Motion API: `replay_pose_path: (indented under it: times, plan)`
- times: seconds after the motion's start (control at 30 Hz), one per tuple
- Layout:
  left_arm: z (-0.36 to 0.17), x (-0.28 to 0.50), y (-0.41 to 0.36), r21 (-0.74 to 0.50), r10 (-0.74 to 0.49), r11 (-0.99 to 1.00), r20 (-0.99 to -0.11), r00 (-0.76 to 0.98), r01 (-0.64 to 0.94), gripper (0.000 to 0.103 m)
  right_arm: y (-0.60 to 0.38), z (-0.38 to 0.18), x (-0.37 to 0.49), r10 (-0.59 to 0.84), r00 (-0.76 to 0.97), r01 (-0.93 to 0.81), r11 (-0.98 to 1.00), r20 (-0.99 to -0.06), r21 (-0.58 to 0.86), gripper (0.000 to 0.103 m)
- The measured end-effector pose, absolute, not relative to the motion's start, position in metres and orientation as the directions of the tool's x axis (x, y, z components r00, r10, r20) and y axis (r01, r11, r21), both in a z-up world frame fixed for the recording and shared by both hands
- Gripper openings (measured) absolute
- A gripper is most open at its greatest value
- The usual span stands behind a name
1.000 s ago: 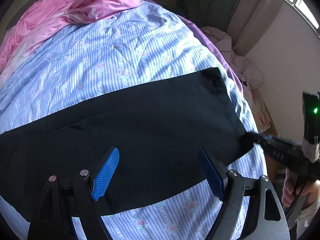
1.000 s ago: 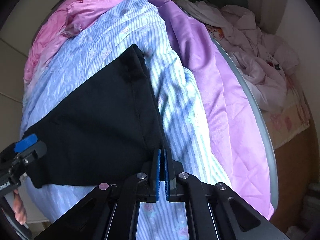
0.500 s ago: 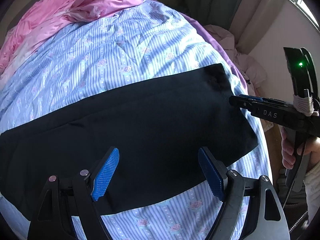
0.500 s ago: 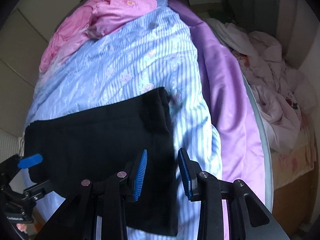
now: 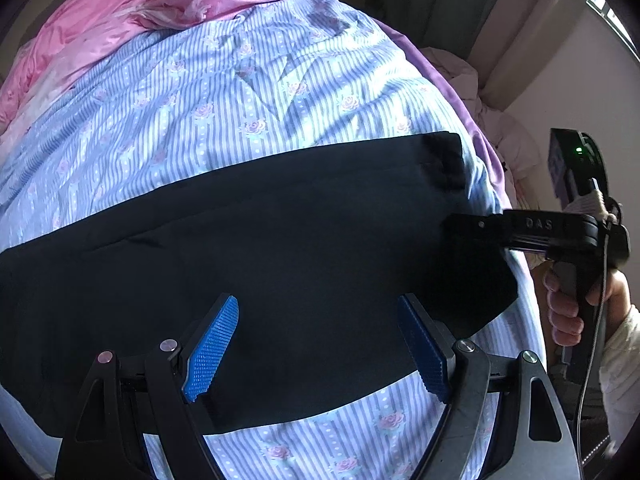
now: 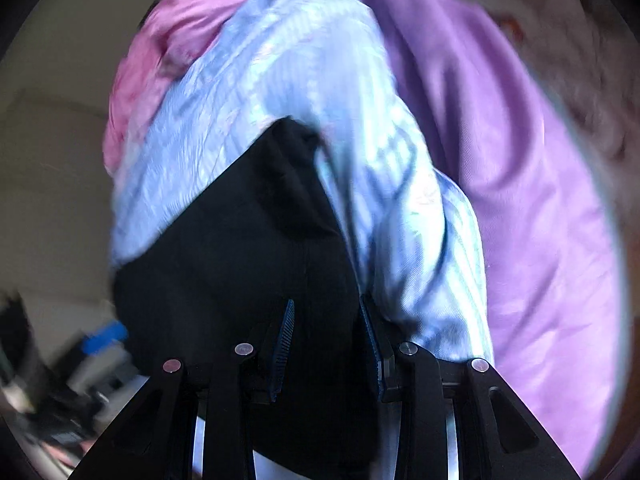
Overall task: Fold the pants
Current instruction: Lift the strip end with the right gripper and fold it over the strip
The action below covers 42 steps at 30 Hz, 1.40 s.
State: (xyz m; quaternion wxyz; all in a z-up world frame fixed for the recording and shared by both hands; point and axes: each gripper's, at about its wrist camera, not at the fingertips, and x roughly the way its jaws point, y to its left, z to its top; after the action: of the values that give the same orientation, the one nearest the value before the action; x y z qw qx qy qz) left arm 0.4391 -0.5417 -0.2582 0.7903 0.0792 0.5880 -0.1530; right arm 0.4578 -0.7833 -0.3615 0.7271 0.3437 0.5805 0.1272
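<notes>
Black pants [image 5: 280, 248] lie flat across a blue striped bedsheet [image 5: 240, 112], running left to right. My left gripper [image 5: 320, 344] is open, its blue pads spread wide just above the pants' near edge, holding nothing. My right gripper [image 6: 328, 344] is open, with the pants' right end [image 6: 260, 260] between its blue pads; this view is blurred. In the left wrist view the right gripper [image 5: 472, 226] reaches in from the right over that same end of the pants.
A pink quilt [image 5: 160, 4] is bunched at the far end of the bed. A purple sheet [image 6: 520, 200] hangs along the right side, with pale rumpled bedding [image 5: 500, 132] beyond. Curtains and a wall stand at the back right.
The right gripper let go of the pants' corner and opened, lifted away, then came back lower over the pants' right end. The left gripper stayed open and in place.
</notes>
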Motion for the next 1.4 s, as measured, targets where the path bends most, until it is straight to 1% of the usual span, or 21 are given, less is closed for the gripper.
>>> replay_pose_path:
  times: [0.17, 0.2, 0.27, 0.37, 0.43, 0.57, 0.8, 0.87, 0.97, 1.03, 1.1, 1.2, 1.3, 1.4]
  plan:
    - [-0.259, 0.442, -0.546, -0.057, -0.154, 0.939, -0.951, 0.266, 0.338, 0.081, -0.78, -0.369, 0.456, 0.586, 0.315, 0.211, 0.724, -0.746, 0.657, 0.034]
    - [-0.259, 0.443, -0.547, -0.054, -0.151, 0.94, -0.951, 0.269, 0.336, 0.081, -0.78, -0.367, 0.455, 0.578, 0.32, 0.228, 0.722, -0.751, 0.653, 0.031]
    - [-0.262, 0.447, -0.546, -0.049, -0.143, 0.944, -0.952, 0.27, 0.327, 0.081, -0.782, -0.363, 0.451, 0.573, 0.329, 0.242, 0.717, -0.751, 0.653, 0.019]
    - [-0.264, 0.455, -0.542, -0.059, -0.143, 0.952, -0.953, 0.266, 0.3, 0.081, -0.782, -0.344, 0.445, 0.54, 0.359, 0.237, 0.737, -0.762, 0.633, 0.014]
    - [-0.263, 0.459, -0.538, -0.06, -0.142, 0.956, -0.951, 0.274, 0.288, 0.081, -0.777, -0.326, 0.442, 0.51, 0.392, 0.231, 0.752, -0.766, 0.618, 0.014]
    - [-0.257, 0.461, -0.532, -0.052, -0.137, 0.959, -0.946, 0.294, 0.279, 0.081, -0.753, -0.281, 0.436, 0.375, 0.429, 0.189, 0.852, -0.822, 0.488, 0.012]
    - [-0.238, 0.46, -0.511, -0.058, -0.137, 0.968, -0.937, 0.323, 0.243, 0.08, -0.708, -0.208, 0.431, 0.196, 0.487, 0.129, 0.948, -0.851, 0.292, 0.01]
    - [-0.228, 0.459, -0.498, -0.062, -0.133, 0.974, -0.934, 0.331, 0.217, 0.08, -0.694, -0.187, 0.429, 0.144, 0.5, 0.114, 0.967, -0.854, 0.23, 0.008]
    - [-0.207, 0.455, -0.471, -0.045, -0.109, 0.982, -0.928, 0.356, 0.184, 0.08, -0.668, -0.15, 0.427, 0.135, 0.539, 0.077, 0.975, -0.831, 0.208, 0.008]
    - [-0.192, 0.452, -0.45, -0.018, -0.076, 0.988, -0.924, 0.375, 0.156, 0.08, -0.651, -0.134, 0.425, 0.115, 0.551, 0.049, 0.984, -0.827, 0.169, 0.008]
    - [-0.177, 0.449, -0.427, -0.019, -0.068, 0.992, -0.916, 0.395, 0.127, 0.08, -0.628, -0.119, 0.427, 0.112, 0.556, 0.02, 0.989, -0.824, 0.148, 0.008]
    - [-0.156, 0.442, -0.388, -0.017, -0.051, 0.996, -0.904, 0.425, 0.083, 0.08, -0.594, -0.104, 0.43, 0.148, 0.559, -0.025, 0.986, -0.816, 0.162, 0.008]
    - [-0.141, 0.433, -0.348, -0.017, -0.031, 0.999, -0.89, 0.454, 0.034, 0.08, -0.551, -0.094, 0.432, 0.157, 0.564, -0.083, 0.988, -0.811, 0.134, 0.008]
    - [-0.131, 0.424, -0.308, -0.046, -0.038, 0.999, -0.885, 0.464, -0.007, 0.08, -0.508, -0.093, 0.436, 0.167, 0.555, -0.128, 0.985, -0.815, 0.115, 0.008]
